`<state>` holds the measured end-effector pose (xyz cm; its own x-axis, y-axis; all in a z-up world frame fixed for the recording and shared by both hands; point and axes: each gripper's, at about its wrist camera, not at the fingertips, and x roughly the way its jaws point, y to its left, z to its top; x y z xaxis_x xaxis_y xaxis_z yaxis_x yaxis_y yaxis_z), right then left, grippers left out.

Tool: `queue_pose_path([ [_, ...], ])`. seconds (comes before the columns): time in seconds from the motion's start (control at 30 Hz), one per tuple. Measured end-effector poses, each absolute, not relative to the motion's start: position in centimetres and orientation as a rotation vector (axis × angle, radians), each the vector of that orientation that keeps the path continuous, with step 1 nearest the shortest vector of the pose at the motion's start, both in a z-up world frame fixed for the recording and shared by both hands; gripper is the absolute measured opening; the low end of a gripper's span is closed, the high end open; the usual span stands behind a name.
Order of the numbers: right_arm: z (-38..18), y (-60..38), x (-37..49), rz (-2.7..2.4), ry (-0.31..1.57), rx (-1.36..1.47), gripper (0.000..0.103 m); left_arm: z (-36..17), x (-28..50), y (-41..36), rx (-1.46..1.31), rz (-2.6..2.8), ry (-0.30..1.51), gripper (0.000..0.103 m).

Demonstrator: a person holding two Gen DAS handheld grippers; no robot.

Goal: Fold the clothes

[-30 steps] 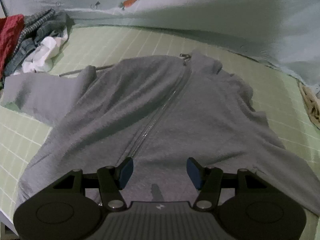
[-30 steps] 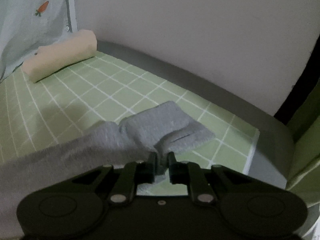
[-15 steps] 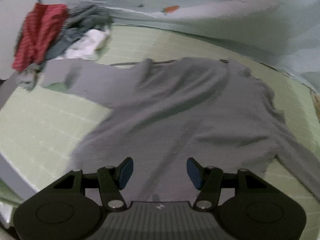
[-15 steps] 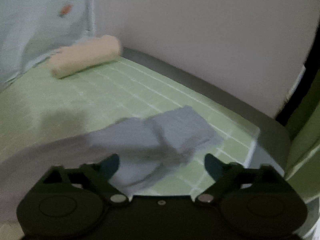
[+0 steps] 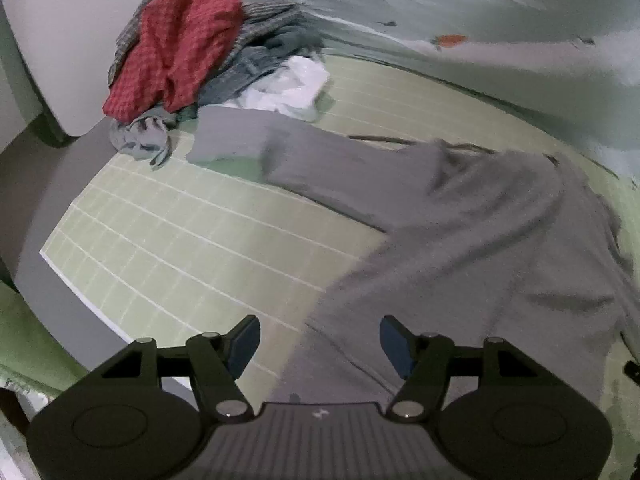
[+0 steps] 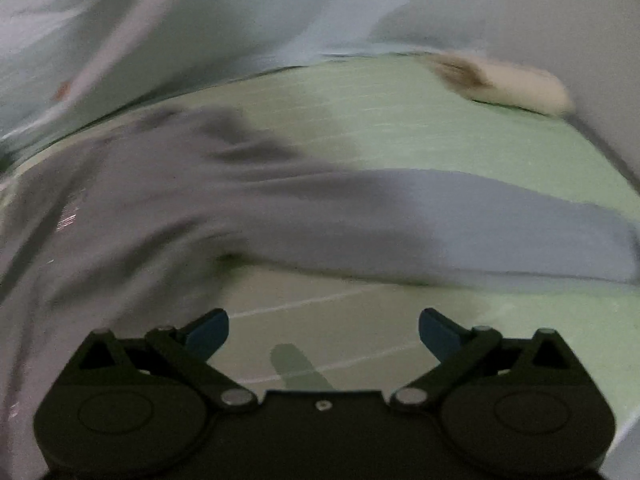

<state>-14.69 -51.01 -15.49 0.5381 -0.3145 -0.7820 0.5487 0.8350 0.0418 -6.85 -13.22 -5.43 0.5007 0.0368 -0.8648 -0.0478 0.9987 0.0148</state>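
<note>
Green checked bedding (image 5: 192,232) covers a bed, with a pale blue carrot-print sheet (image 5: 460,8) bunched along the top of both views. No container shows. A pile of clothes (image 5: 208,64), topped by a red checked garment (image 5: 176,40), sits at the upper left of the left wrist view. The grey zip-up sweatshirt (image 5: 500,232) lies spread flat across the centre and right of that view, body running from the lower middle toward the upper right, one sleeve (image 5: 248,140) stretching to the upper left with its cuff just beside the pile. In the blurred right wrist view the other sleeve (image 6: 500,224) runs from the centre to the right edge, its long axis nearly level; a cream roll (image 6: 516,84) lies at the upper right.

A second ago the right hand-held gripper (image 6: 323,330) pinched that cuff; now its jaws stand wide apart and empty. The left hand-held gripper (image 5: 320,344) has swung left from the zip line, jaws spread as before, holding nothing.
</note>
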Motion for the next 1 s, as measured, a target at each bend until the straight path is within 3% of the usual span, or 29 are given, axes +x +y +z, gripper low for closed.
queue_pose_path([
  [0.53, -18.3, -38.7, -6.2, -0.572, 0.915, 0.252, 0.103, -9.5, 10.1, -1.6, -0.104, -0.098, 1.067, 0.070],
  [0.83, -19.5, -36.9, -5.6, -0.708, 0.791, 0.274, 0.103, -12.8, 15.8, -0.3, -0.130, -0.127, 1.122, 0.070],
  [0.9, -19.8, -36.5, -5.8, -0.724, 0.753, 0.262, 0.103, -13.5, 16.9, -0.1, -0.138, -0.131, 1.134, 0.066],
  [0.97, -20.0, -36.2, -6.1, -0.730, 0.726, 0.253, 0.103, -14.3, 18.1, 0.2, -0.146, -0.136, 1.146, 0.043],
  [1.0, -20.0, -36.2, -6.2, -0.730, 0.716, 0.250, 0.103, -14.6, 18.6, 0.3, -0.150, -0.136, 1.151, 0.038],
])
